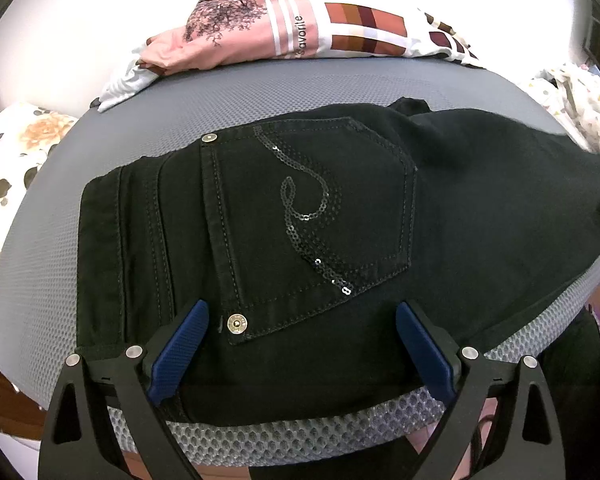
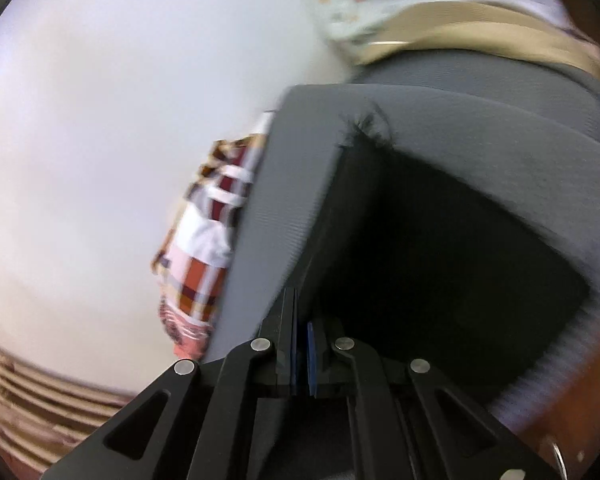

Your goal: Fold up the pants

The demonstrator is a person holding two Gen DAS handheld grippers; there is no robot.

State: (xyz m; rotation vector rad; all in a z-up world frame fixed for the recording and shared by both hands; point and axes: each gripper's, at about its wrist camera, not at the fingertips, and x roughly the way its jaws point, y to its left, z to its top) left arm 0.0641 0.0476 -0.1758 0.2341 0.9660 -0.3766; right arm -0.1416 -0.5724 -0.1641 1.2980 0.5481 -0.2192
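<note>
Black jeans (image 1: pixel 460 208) lie on a grey mesh pad (image 1: pixel 260 92), back pocket with a sequin swirl (image 1: pixel 308 208) facing up. My left gripper (image 1: pixel 302 346) hovers open at the near edge by the waist. Its blue pads (image 1: pixel 180 354) stand wide apart on either side of the pocket's lower corner and hold nothing. In the right wrist view the picture is motion-blurred. My right gripper (image 2: pixel 302 336) is shut on the edge of the black pant leg (image 2: pixel 440 260), which runs up from its tips to a frayed hem (image 2: pixel 366 126).
Folded pink and checked clothes (image 1: pixel 292 24) lie at the pad's far edge, with the checked cloth (image 2: pixel 204 260) left of the pad in the right wrist view. A floral cloth (image 1: pixel 16 160) lies left, a dotted white cloth (image 1: pixel 580 100) right. A beige item (image 2: pixel 480 28) sits beyond the pad (image 2: pixel 480 112).
</note>
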